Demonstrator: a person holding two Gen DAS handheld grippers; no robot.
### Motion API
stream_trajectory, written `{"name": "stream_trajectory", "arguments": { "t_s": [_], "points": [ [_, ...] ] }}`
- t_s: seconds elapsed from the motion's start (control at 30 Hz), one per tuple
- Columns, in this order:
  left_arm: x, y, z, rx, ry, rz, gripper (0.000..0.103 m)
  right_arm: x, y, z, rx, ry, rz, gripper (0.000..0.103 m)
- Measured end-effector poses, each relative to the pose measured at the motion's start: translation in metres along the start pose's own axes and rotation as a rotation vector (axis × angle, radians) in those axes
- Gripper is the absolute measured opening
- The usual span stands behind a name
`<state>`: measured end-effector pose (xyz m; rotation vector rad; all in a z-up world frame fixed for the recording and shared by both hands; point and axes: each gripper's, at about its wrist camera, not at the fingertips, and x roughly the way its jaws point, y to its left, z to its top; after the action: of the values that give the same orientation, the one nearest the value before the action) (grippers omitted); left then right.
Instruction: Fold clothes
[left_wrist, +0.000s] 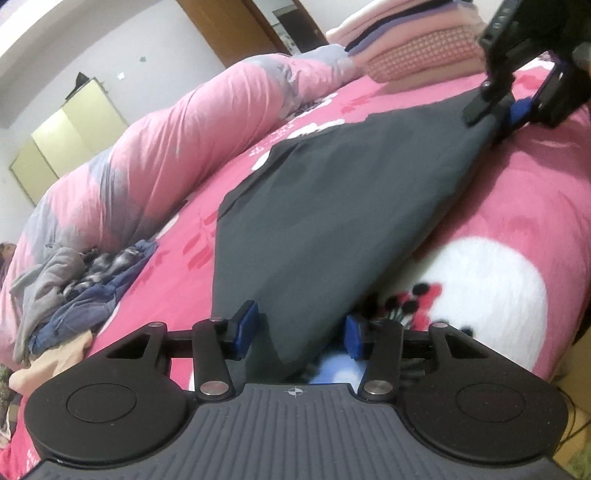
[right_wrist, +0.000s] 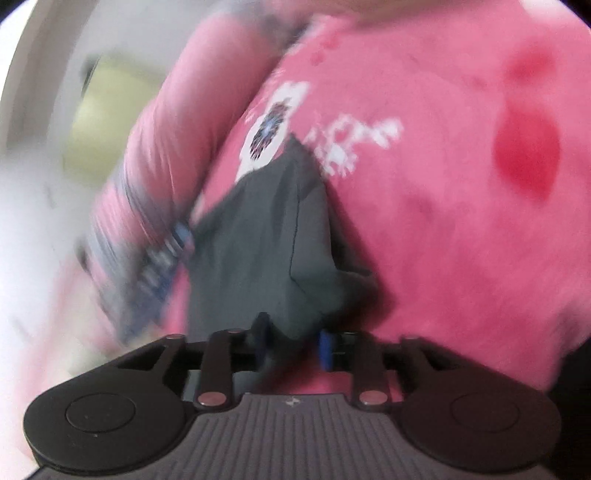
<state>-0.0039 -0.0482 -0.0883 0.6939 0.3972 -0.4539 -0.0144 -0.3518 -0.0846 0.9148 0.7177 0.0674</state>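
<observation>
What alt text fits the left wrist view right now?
A dark grey garment lies stretched across a pink patterned bedspread, one end between the open left gripper, the far end pinched by the right gripper. A rolled pink duvet and crumpled clothes lie left.

Motion blur smears the right wrist view, so the dark grey garment's (right_wrist: 258, 236) folds there stay unclear.
</observation>
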Motion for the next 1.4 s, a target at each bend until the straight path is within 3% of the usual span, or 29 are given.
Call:
{"name": "stream_trajectory", "arguments": {
  "t_s": [0.13,0.37,0.57,0.7,0.87,1.0,1.17,1.23,1.3,1.4],
  "points": [
    [0.0,0.009,-0.003,0.001,-0.006,-0.029,0.047,-0.018,0.034,-0.02,-0.437,-0.019,-0.115,0.048],
    [0.0,0.009,-0.003,0.008,-0.007,-0.041,0.046,-0.035,0.087,-0.07,-1.119,-0.099,-0.263,0.051],
    [0.001,0.011,-0.004,-0.009,0.001,-0.033,0.046,0.006,0.095,-0.107,-1.498,-0.093,-0.346,0.05],
    [0.002,0.015,-0.007,-0.028,0.007,-0.034,0.046,0.028,0.083,-0.117,-1.634,-0.053,-0.408,0.048],
    [0.002,0.014,-0.009,-0.01,-0.009,-0.028,0.044,0.033,0.081,-0.116,-1.712,-0.112,-0.506,0.043],
    [0.003,0.012,-0.01,0.018,-0.027,-0.026,0.038,0.038,0.078,-0.123,-1.81,-0.142,-0.53,0.031],
    [0.003,0.008,-0.012,0.076,-0.053,-0.008,0.038,0.047,0.067,-0.14,-2.038,-0.164,-0.565,0.029],
    [0.001,0.007,-0.014,0.093,-0.06,-0.002,0.036,0.048,0.063,-0.143,-2.087,-0.162,-0.564,0.021],
    [0.0,0.008,-0.015,0.08,-0.064,-0.001,0.021,0.045,0.065,-0.14,-2.047,-0.165,-0.551,0.01],
    [0.002,0.013,-0.015,0.034,-0.057,0.008,0.005,0.041,0.073,-0.13,-1.941,-0.212,-0.537,0.006]
  ]
}}
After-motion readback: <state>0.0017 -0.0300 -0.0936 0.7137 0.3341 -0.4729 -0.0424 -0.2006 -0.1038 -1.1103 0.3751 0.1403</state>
